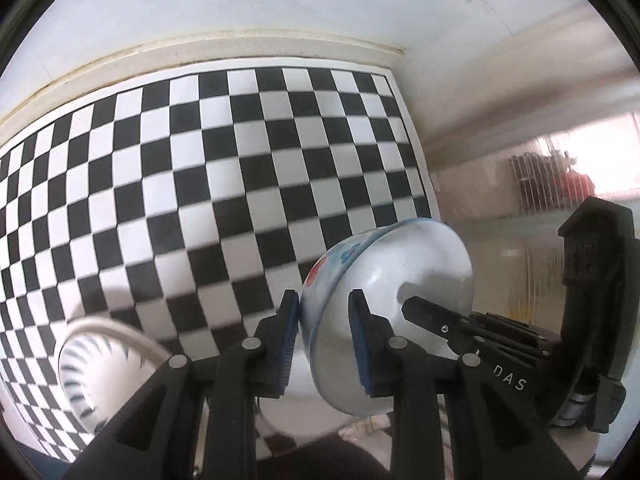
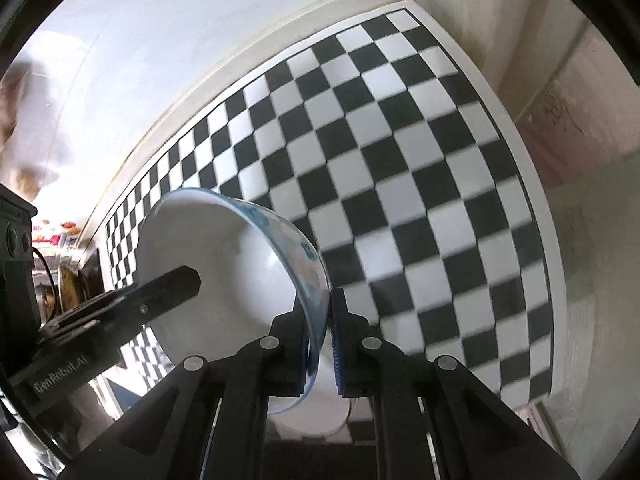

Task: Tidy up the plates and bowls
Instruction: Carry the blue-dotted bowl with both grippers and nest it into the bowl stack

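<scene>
A white bowl with a blue rim and blue and red marks on its outside hangs tilted above the checkered mat. My left gripper is shut on its near rim, one pad outside and one inside. From the right, one finger of my right gripper reaches into the bowl. In the right wrist view the same bowl is pinched at its rim by my right gripper, which is shut on it. A finger of the left gripper lies inside the bowl on the left.
A white dish with dark stripes around its rim lies on the mat at the lower left. Another white dish sits right under the held bowl. The black-and-white mat runs up to a white wall. A blurred wire rack stands far right.
</scene>
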Motion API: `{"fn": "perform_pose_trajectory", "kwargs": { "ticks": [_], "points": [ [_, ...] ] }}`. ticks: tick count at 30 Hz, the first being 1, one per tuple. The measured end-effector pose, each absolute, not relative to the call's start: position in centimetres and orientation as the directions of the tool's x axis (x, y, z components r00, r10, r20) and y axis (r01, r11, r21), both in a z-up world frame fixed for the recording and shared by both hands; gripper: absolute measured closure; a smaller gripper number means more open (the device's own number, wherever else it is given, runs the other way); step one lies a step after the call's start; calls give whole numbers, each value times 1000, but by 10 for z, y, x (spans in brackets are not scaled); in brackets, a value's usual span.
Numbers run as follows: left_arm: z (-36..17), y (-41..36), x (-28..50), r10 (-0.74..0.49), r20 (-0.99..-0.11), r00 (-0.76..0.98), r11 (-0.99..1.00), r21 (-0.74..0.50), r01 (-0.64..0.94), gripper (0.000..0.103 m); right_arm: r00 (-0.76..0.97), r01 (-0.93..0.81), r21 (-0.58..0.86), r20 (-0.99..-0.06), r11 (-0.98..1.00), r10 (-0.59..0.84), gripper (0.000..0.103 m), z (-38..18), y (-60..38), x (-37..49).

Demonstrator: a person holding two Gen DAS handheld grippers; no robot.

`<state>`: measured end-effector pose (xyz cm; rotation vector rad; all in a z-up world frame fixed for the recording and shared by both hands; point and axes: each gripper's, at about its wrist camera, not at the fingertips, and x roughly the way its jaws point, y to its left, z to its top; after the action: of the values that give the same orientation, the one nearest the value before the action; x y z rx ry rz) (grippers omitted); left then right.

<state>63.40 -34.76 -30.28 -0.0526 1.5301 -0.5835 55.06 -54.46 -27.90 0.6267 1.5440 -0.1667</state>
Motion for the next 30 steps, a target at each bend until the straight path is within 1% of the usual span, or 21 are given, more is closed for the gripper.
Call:
{"fn": "perform_pose_trajectory", "kwargs": {
  "ticks": [4, 10, 19, 23, 30],
  "points": [
    [-299, -333, 606, -381, -922, -67, 861, -380, 338, 80, 44, 471, 275, -957, 838, 288, 92, -269, -530, 515],
    [-323, -324, 580, -352, -930, -101, 874, -366, 320, 80, 10, 474, 257, -958, 842, 287, 92, -282, -512, 483],
    [-356, -322, 563, -306, -942, -141, 893, -335, 301, 80, -47, 453, 211, -965, 866, 259, 92, -313, -501, 470],
    [-363, -319, 557, -275, -951, -143, 899, -307, 312, 80, -64, 436, 193, -968, 879, 244, 92, -322, -497, 469],
    [-371, -318, 556, -257, -956, -144, 907, -290, 304, 80, -80, 417, 178, -970, 892, 231, 92, -332, -494, 469]
  ]
}}
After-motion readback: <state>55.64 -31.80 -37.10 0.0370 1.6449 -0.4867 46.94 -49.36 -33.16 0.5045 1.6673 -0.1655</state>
